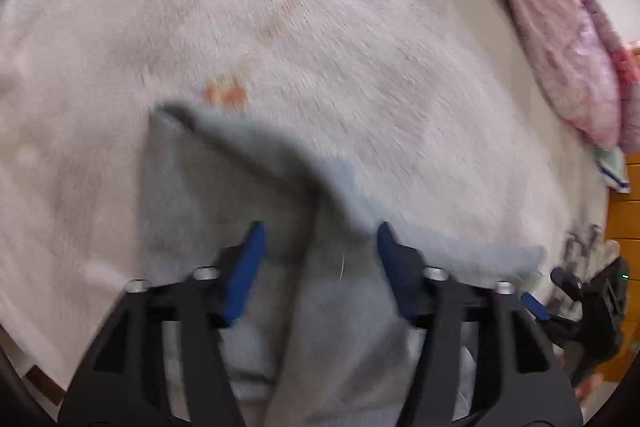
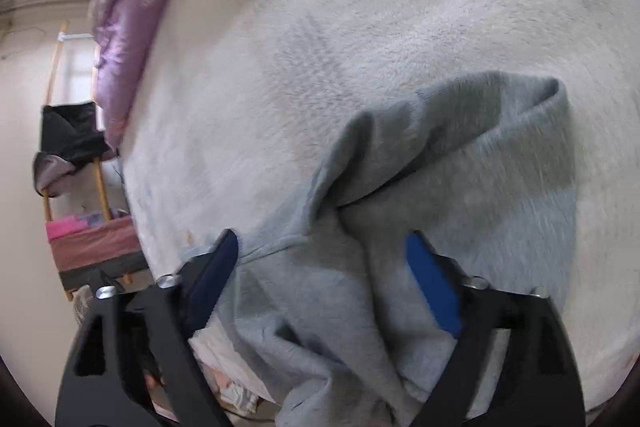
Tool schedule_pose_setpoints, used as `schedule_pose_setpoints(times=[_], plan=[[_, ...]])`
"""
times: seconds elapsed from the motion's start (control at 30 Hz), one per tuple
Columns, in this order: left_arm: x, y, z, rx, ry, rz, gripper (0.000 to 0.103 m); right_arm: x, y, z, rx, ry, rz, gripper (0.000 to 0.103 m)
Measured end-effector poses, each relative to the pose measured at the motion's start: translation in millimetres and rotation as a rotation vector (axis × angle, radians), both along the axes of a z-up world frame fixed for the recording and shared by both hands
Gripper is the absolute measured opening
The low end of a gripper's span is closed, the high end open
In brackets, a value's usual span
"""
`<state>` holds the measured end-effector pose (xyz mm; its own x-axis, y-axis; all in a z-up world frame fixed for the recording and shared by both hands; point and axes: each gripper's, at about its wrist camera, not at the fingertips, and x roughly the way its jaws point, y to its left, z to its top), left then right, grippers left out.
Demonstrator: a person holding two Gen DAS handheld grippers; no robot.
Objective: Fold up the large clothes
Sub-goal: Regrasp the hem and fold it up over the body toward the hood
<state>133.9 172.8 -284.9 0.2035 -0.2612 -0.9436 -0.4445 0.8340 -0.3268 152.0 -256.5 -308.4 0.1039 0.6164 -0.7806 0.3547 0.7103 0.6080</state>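
The grey garment (image 1: 248, 195) lies crumpled on the fuzzy white blanket (image 1: 360, 47) of the bed, its long axis running away from me toward a folded far corner. My left gripper (image 1: 320, 233) points steeply down over it, jaws apart, gripping nothing. My right gripper (image 2: 322, 239) tilts down over the same cloth (image 2: 460, 167), jaws spread wide and empty.

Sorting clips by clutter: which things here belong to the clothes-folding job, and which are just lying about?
Job:
grey garment
fleece blanket it lies on
left gripper, open
right gripper, open

Lying about:
pink quilt
purple bedding
wooden rack with dark cloth
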Motion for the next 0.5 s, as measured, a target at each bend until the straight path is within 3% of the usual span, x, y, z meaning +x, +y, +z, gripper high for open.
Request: schedule_pose_setpoints(times=[0.07, 0.1, 0.13, 0.17, 0.2, 0.23, 0.3, 0.4, 0.47, 0.5], plan=[[-2.1, -2.4, -12.1, -0.059, 0.017, 0.013, 0.053, 7.9, 11.8, -15.3, 0.001, -0.009, 0.019, 0.082], [-2.5, -6.7, -20.3, -0.060, 0.025, 0.011, 0.033, 11.2, 16.0, -26.9, -0.027, 0.019, 0.023, 0.076], [1.6, -10.8, -30.9, -0.044, 0.055, 0.005, 0.031, 14.7, 20.2, -38.6, -0.006, 0.040, 0.013, 0.067], [5.6, -14.6, -35.0, -0.023, 0.053, 0.002, 0.030, 14.7, 19.5, -43.0, 0.028, 0.041, 0.003, 0.033], [6.7, -16.3, -34.3, 0.000, 0.045, -0.005, 0.023, 18.2, 24.4, -47.1, 0.088, 0.055, -0.002, 0.012], [9.3, -18.2, -29.8, 0.010, 0.030, -0.014, 0.009, 20.9, 26.3, -46.4, 0.104, 0.065, -0.005, 0.012], [12.8, -20.3, -11.9, -0.007, -0.034, 0.005, 0.008, 30.0, 24.3, -23.0, 0.088, -0.021, -0.007, 0.010], [20.4, -5.5, 12.5, -0.043, -0.151, 0.114, 0.009, 47.3, 19.2, -13.2, 0.073, -0.064, -0.050, 0.010], [31.5, -2.8, -3.9, -0.051, -0.092, 0.136, 0.009, 55.0, 23.7, -31.6, 0.028, -0.010, -0.047, 0.010], [35.0, -5.3, -20.3, -0.046, -0.012, 0.145, 0.009, 56.9, 27.7, -41.7, -0.009, 0.034, -0.024, 0.013]])
